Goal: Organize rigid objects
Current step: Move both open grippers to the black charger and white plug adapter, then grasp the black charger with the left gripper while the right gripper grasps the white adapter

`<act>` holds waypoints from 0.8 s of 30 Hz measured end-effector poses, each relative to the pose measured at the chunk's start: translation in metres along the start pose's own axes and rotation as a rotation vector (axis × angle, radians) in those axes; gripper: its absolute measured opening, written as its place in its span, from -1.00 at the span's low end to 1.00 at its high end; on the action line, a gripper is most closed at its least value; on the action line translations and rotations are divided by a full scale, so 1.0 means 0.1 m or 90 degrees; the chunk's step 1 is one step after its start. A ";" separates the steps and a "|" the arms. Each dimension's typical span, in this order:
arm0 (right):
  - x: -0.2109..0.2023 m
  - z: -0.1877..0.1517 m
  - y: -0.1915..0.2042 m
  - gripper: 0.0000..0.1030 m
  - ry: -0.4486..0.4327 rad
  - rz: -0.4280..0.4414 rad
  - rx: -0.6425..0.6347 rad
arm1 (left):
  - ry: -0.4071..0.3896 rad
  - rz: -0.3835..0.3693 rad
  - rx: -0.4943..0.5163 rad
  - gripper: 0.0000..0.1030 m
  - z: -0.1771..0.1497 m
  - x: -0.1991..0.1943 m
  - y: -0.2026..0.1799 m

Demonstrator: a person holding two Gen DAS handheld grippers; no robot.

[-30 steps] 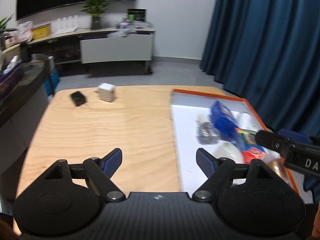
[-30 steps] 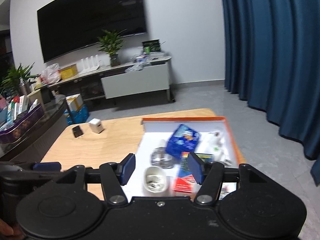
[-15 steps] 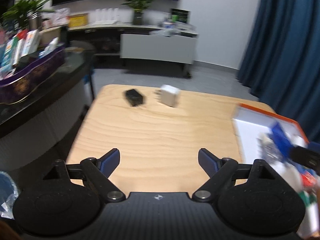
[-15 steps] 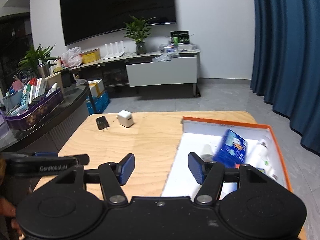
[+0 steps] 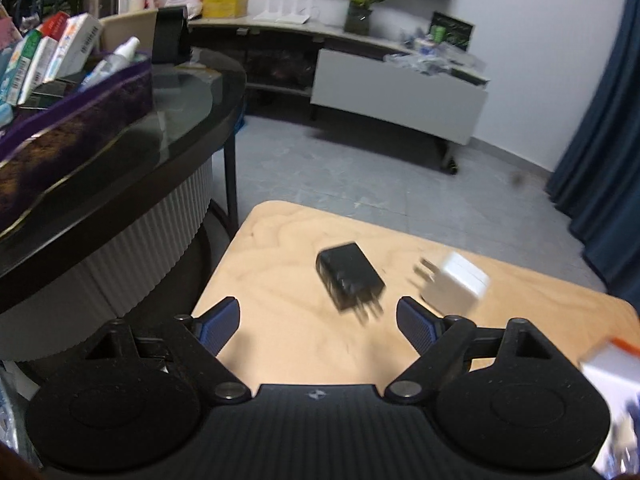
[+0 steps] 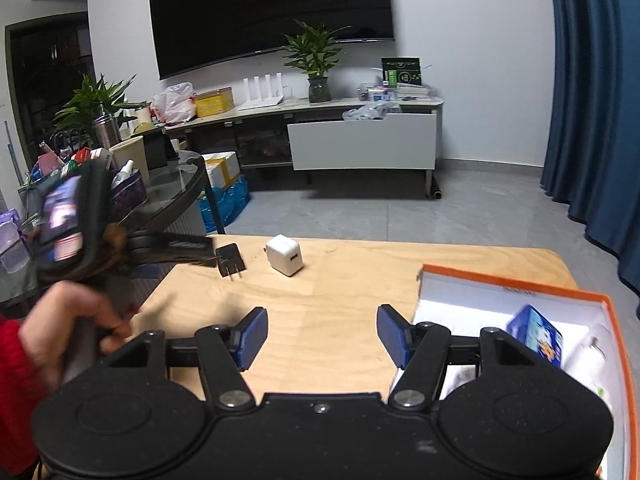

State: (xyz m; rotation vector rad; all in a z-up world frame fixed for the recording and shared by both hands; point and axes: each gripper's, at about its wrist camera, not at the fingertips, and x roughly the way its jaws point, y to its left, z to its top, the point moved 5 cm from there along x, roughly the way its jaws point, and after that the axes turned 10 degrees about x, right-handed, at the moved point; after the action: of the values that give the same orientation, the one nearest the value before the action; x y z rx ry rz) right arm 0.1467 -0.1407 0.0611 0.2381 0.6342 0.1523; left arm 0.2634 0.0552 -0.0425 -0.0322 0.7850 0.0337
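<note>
Jaws of the left gripper (image 5: 318, 322), wide and empty, have just been opening; the black charger (image 5: 349, 276) now lies just ahead between them, ready for pickup.

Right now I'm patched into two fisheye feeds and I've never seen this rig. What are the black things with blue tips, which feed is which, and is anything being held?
No robot arm here: a person carries a hand-held two-finger tool in each hand, with a camera on each looking along its fingers. The black body and blue pads low in each picture are that tool itself.

The left wrist view shows the left tool, jaws apart, nothing between them; they have just been opening. Ahead of it, on the wooden table, lie a black charger and a white charger, apart from each other and blurred.

The right wrist view shows the right tool, also open and empty. At its left edge you see the person's hand gripping the left tool. At its right sits an orange-rimmed tray holding a blue box and some blurred items.
</note>
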 end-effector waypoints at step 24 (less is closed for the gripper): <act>1.28 0.39 0.25 0.51 0.094 0.073 -0.078 | -0.031 -0.069 0.088 -0.30 -0.15 0.15 0.10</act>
State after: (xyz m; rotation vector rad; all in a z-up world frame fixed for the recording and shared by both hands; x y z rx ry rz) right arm 0.2704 -0.0956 0.0251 0.1457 0.7550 0.3196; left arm 0.2626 0.0649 -0.0641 0.0573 0.7344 -0.1229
